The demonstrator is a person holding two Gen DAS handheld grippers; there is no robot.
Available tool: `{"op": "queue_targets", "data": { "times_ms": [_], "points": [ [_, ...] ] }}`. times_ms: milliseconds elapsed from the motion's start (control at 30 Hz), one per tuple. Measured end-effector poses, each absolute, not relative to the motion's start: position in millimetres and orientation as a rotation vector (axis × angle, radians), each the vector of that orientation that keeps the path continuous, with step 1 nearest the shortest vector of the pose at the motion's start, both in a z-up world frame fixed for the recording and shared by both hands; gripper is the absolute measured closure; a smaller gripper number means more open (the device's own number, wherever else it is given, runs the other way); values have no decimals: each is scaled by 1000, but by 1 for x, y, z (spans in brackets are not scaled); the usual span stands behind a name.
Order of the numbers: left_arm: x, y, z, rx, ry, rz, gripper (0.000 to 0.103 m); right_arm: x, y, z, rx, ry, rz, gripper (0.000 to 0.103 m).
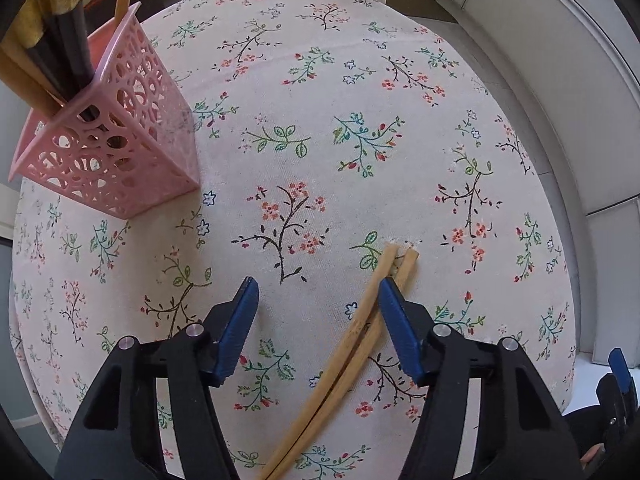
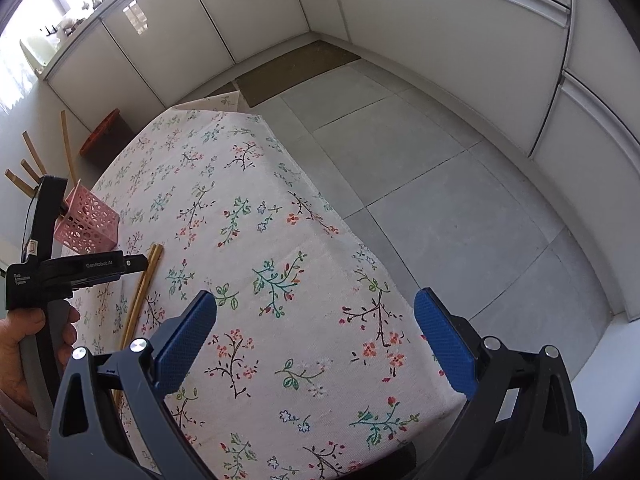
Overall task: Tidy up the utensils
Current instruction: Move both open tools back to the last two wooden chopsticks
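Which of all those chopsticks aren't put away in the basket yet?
The pale wooden pair lying flat on the flowered tablecloth, between the left gripper jaws. The rest, dark and wooden, stand upright in the pink basket.

A counter (image 1: 320,80) covered with a pale cloth printed with flower sprigs carries a pink perforated holder (image 1: 116,160) near one edge and a pair of wooden chopsticks (image 1: 344,360) lying side by side, well apart from the holder.
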State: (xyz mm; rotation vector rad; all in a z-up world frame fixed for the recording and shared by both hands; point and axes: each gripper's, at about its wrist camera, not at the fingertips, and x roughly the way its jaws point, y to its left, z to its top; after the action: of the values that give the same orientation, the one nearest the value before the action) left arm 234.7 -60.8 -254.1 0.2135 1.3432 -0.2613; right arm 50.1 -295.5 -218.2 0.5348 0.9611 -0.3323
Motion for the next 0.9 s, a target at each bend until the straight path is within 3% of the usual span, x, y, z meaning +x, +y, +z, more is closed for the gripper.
{"op": "queue_targets", "data": {
  "times_ms": [233,467,700,900],
  "points": [
    [245,-62,-266,262,1320,-270,45,50,-297,-220,549,964,-335,7],
    [230,-89,-265,346,1286,-324,69,50,-299,-223,561,973,-338,7],
    [226,-103,-269,389,1269,-362,81,50,-298,-225,560,980,-340,7],
    [218,-111,-269,404,1248,-367,86,50,-300,-227,574,983,-344,7]
  ]
}}
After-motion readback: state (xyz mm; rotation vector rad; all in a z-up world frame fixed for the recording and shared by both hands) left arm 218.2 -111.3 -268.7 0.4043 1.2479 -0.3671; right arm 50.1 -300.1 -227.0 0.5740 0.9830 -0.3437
